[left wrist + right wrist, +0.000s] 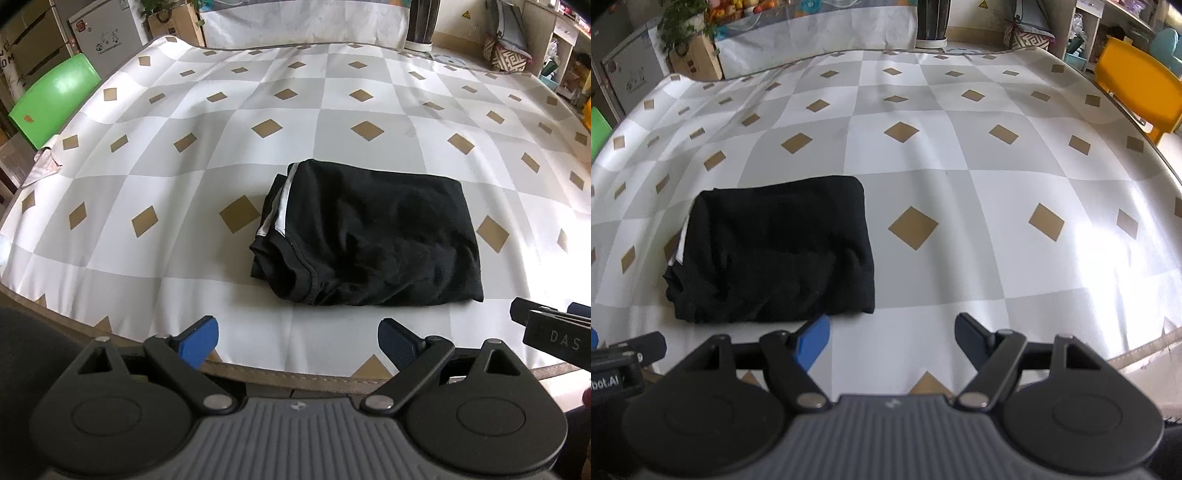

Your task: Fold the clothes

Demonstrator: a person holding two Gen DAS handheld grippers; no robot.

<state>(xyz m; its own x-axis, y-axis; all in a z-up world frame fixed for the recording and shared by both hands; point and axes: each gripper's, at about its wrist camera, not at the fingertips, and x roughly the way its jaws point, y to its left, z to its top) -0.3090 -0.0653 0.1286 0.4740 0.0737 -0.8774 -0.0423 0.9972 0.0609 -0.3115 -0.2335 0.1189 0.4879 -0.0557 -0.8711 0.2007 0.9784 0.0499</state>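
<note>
On the desk [155, 110], over its checked cloth with the tan diamonds, the black garment with a white side stripe [365, 236] lies as a compact folded rectangle near the front edge, so I judge the folding as good as done, with at most a tidy of the bunched hem at its near left corner left. My left gripper [297, 341] hangs short of the bundle, jaws spread wide with nothing between them. My right gripper [892, 341] sits just off its near right corner, likewise parted and empty, touching no cloth.
</note>
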